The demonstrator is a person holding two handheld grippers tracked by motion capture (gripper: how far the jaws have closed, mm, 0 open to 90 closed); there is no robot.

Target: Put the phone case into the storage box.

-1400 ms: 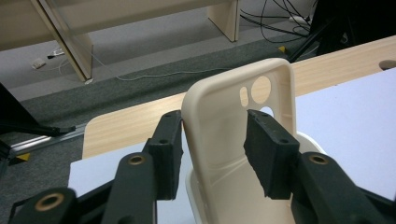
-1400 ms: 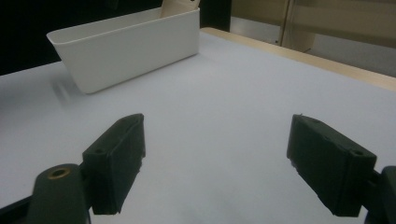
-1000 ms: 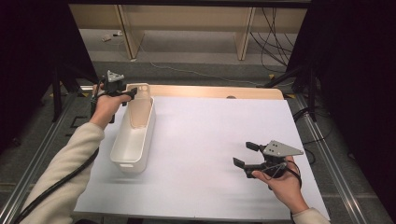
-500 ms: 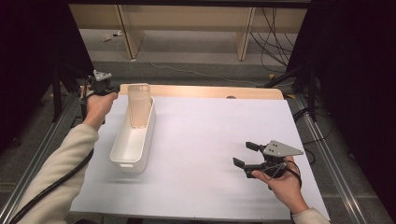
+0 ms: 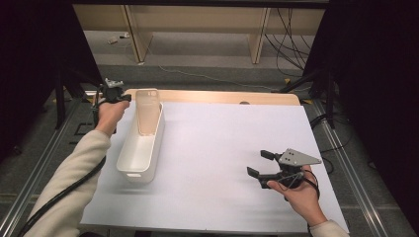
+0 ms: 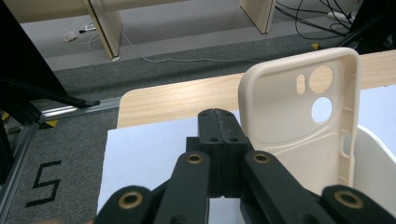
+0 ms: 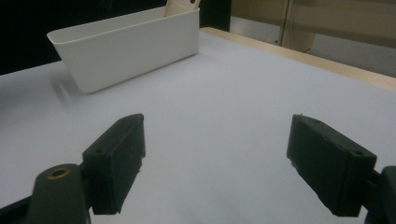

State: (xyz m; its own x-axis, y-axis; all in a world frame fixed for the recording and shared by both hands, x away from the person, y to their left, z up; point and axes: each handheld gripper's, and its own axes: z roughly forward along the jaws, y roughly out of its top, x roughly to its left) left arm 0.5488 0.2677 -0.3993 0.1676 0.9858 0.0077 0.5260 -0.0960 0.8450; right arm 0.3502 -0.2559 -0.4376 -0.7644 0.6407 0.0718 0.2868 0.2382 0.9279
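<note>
A cream phone case [image 6: 299, 121] is showing pale beige against the white bin [image 5: 141, 148] at the left. The table [image 5: 222, 163] is wearing a plain white sheet, with a light wood-grain strip running along its far edge. Both the left gripper [image 6: 218, 135] and the right gripper [image 5: 259, 167] are showing black jaws, the left with brass-coloured rivets; a grey plate is topping the right one. The sleeve [image 5: 74, 177] is looking cream.

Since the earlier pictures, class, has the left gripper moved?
Yes. In the high view the left gripper has drawn back leftward off the white bin, past the table's left edge; its jaws have closed on nothing, leaving the phone case in the bin.
</note>
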